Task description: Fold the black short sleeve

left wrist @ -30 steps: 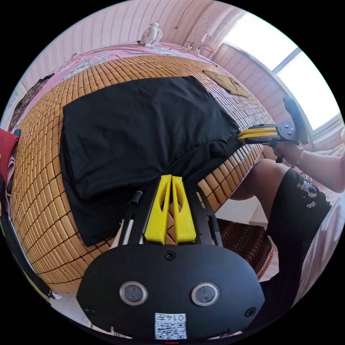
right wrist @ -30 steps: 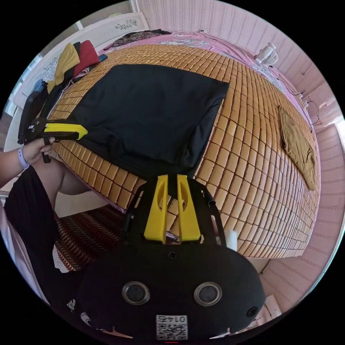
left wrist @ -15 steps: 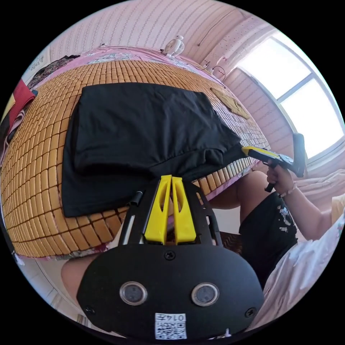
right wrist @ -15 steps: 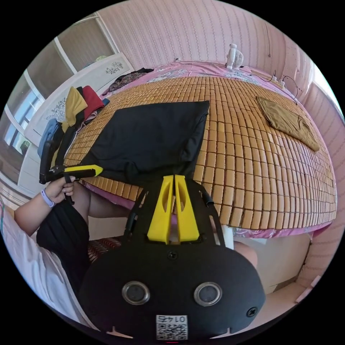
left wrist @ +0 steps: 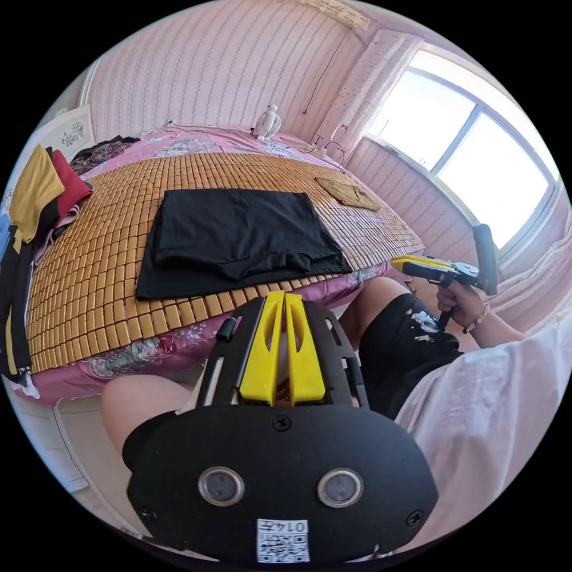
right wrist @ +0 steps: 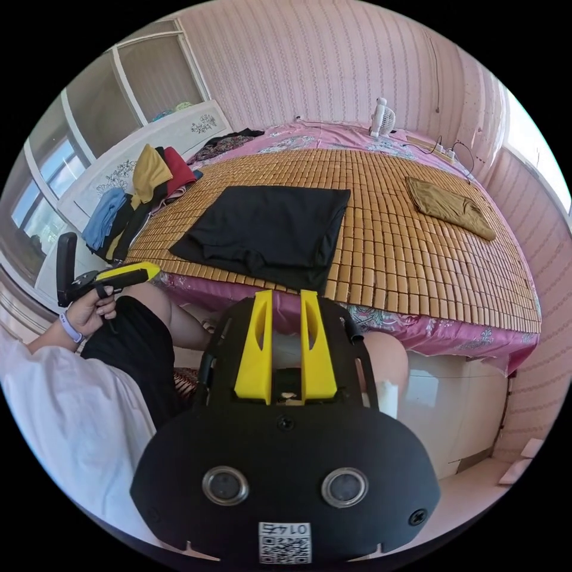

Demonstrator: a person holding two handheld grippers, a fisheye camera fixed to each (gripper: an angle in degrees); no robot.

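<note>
The black short sleeve (left wrist: 238,238) lies folded into a flat rectangle on the bamboo mat (left wrist: 107,280), close to the bed's near edge, and in the right gripper view the same black short sleeve (right wrist: 268,229) is untouched. My left gripper (left wrist: 284,296) hangs off the bed above the person's legs, jaws together with nothing between them. The left gripper (right wrist: 140,272) is held in a hand at the left of the right gripper view. My right gripper (right wrist: 285,295) is open, short of the bed edge. In the left gripper view the right gripper (left wrist: 411,264) is at the right.
A pile of coloured clothes (right wrist: 143,179) sits at the mat's left side, also seen as the pile of clothes (left wrist: 36,196). A brown garment (right wrist: 450,205) lies folded at the far right. A small fan (right wrist: 381,116) stands at the back. The person's knees are below the bed edge.
Both grippers have drawn back from the shirt's near hem to off the bed edge. The shirt lies let go on the mat. The right jaws have parted.
</note>
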